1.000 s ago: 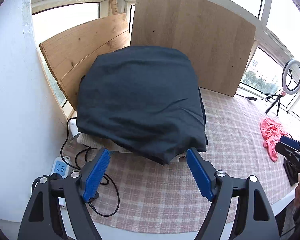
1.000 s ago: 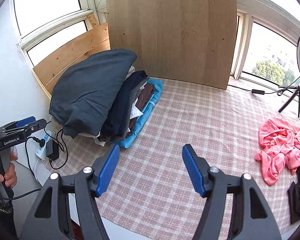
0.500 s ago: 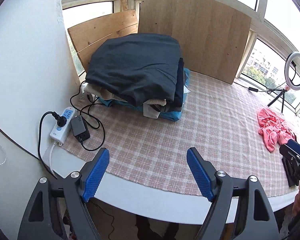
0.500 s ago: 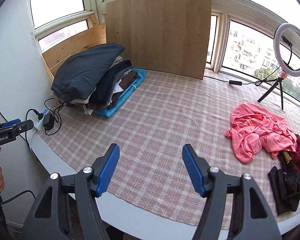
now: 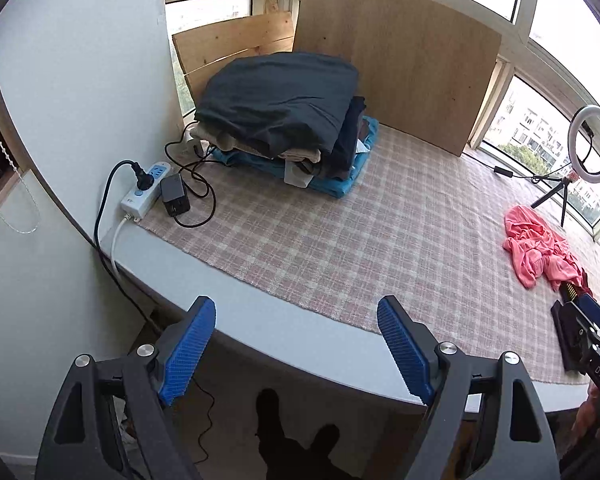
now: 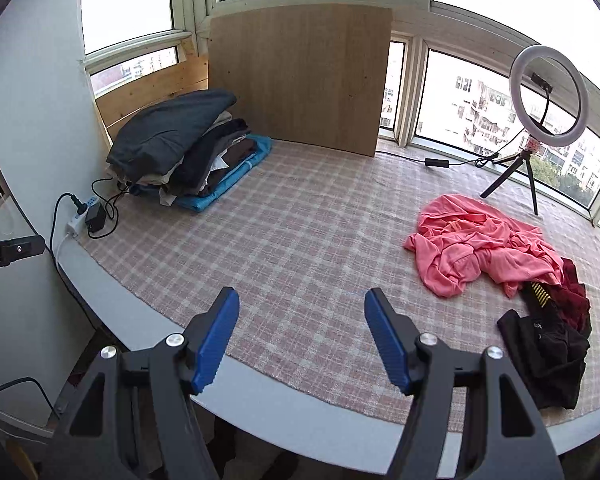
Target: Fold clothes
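A stack of folded clothes [image 5: 284, 120] topped by a dark garment sits at the table's far left; it also shows in the right wrist view [image 6: 180, 148]. A crumpled pink garment [image 6: 480, 244] lies at the right, with dark red and black clothes [image 6: 548, 344] beside it; the pink one also shows in the left wrist view [image 5: 540, 248]. My left gripper [image 5: 296, 348] is open and empty, held off the table's near edge. My right gripper [image 6: 300, 340] is open and empty over the near edge of the checked cloth [image 6: 300, 248].
A power strip with a charger and cables [image 5: 148, 192] lies at the table's left edge. A wooden board [image 6: 300, 76] leans against the windows. A ring light on a tripod [image 6: 540, 120] stands at the far right. The white wall [image 5: 80, 100] is on the left.
Both grippers have pulled back from the folded stack toward the table's near edge. The stack now looks far and small. Both stayed open and empty.
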`<action>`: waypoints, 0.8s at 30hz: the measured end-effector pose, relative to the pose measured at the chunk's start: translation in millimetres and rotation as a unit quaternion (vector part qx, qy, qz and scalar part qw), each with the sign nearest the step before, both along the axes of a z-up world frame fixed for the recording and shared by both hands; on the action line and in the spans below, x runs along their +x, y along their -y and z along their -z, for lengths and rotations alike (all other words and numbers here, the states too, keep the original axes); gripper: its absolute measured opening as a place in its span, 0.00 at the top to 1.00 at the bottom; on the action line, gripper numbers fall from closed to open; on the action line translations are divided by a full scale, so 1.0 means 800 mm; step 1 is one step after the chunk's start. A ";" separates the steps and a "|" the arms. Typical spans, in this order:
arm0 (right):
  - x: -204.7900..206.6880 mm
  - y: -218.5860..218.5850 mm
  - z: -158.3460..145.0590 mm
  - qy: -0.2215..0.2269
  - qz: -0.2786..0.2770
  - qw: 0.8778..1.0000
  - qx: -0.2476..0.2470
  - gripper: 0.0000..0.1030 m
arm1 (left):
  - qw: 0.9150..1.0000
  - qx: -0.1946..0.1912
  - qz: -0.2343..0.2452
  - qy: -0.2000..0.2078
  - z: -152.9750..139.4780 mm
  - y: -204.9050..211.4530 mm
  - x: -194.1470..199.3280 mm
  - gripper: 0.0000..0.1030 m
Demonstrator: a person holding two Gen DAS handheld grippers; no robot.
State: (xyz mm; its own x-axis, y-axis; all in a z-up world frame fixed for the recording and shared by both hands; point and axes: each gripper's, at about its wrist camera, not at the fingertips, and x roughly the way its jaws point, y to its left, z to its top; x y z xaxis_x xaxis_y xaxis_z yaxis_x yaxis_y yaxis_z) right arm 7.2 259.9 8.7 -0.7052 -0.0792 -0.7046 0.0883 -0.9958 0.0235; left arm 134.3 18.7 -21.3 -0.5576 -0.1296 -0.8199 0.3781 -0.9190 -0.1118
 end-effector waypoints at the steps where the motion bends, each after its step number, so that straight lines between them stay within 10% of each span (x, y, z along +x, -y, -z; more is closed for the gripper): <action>1: 0.002 -0.001 0.000 0.000 0.000 1.000 -0.003 0.37 | 1.000 0.008 0.000 -0.004 -0.002 0.001 0.005 0.20; 6: 0.013 -0.001 0.006 0.007 -0.004 1.000 -0.010 0.37 | 0.999 -0.042 -0.004 0.001 -0.007 -0.010 0.019 0.20; 24: 0.016 0.005 -0.001 -0.001 0.003 1.000 -0.004 0.37 | 0.999 -0.019 0.033 -0.013 -0.014 -0.009 0.024 0.19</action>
